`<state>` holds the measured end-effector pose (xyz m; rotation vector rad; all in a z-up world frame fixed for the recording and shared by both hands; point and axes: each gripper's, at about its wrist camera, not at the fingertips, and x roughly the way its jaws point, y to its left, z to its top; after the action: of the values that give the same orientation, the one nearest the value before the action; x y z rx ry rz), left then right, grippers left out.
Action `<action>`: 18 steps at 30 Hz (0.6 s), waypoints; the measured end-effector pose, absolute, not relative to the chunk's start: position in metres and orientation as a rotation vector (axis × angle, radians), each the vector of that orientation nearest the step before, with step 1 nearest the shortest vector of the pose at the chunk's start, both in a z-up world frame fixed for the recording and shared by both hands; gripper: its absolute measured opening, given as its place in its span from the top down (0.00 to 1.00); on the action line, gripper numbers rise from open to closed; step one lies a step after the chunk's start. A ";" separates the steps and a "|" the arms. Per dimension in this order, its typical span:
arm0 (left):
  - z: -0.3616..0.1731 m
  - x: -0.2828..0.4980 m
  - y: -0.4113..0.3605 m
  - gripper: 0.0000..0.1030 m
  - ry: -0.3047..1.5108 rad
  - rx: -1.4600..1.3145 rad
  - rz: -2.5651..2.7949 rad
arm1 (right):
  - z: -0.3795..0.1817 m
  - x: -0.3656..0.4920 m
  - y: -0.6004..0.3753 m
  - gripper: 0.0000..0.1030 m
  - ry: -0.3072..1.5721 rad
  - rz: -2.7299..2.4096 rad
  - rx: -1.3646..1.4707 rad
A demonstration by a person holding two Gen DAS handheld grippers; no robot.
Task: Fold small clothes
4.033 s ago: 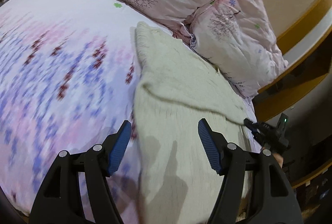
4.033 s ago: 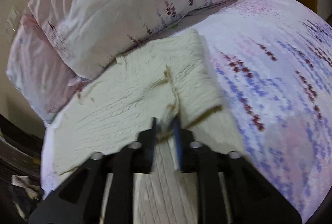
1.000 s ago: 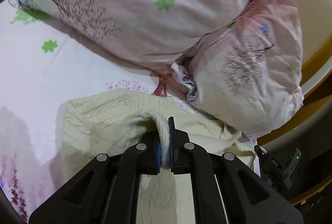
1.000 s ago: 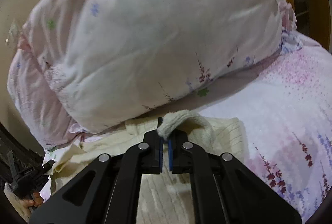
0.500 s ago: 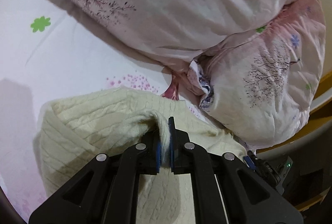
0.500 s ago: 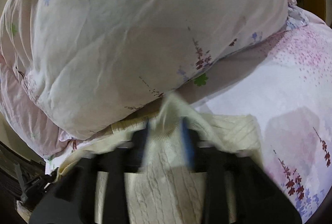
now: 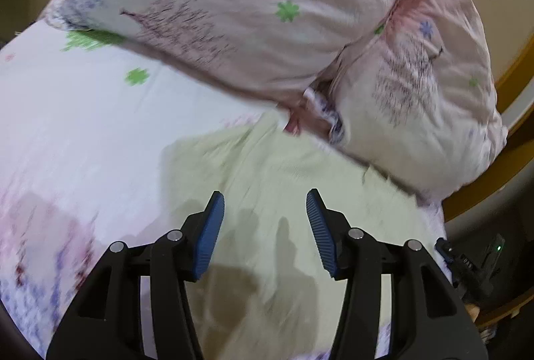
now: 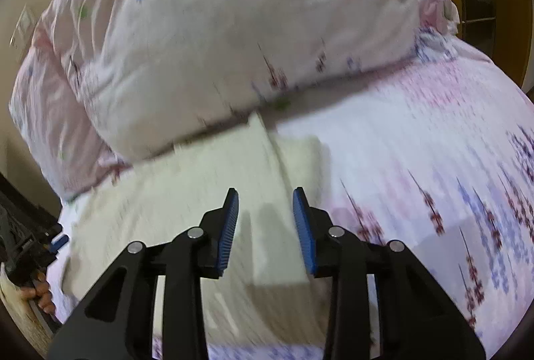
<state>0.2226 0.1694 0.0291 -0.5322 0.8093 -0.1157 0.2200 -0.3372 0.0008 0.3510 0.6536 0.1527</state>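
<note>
Sweater (image 7: 283,180) beneath both parted jaws

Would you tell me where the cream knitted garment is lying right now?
The cream knitted garment lies flat on the floral bedsheet just in front of the pillows, below both open grippers, in both wrist views.

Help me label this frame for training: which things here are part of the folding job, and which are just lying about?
Part of the job:
cream knit garment, lying on the bed
left gripper, open above it
right gripper, open above it

Just lying about:
two floral pillows
floral bedsheet
wooden bed frame
</note>
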 end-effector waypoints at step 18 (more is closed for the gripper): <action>0.008 0.183 0.169 0.96 0.856 -0.462 -0.142 | -0.002 0.178 -0.343 0.96 0.604 0.168 0.343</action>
<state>0.1826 0.1694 0.0083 -0.4619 0.8561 -0.1424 0.1781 -0.3434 -0.0017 0.3430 0.6040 0.1680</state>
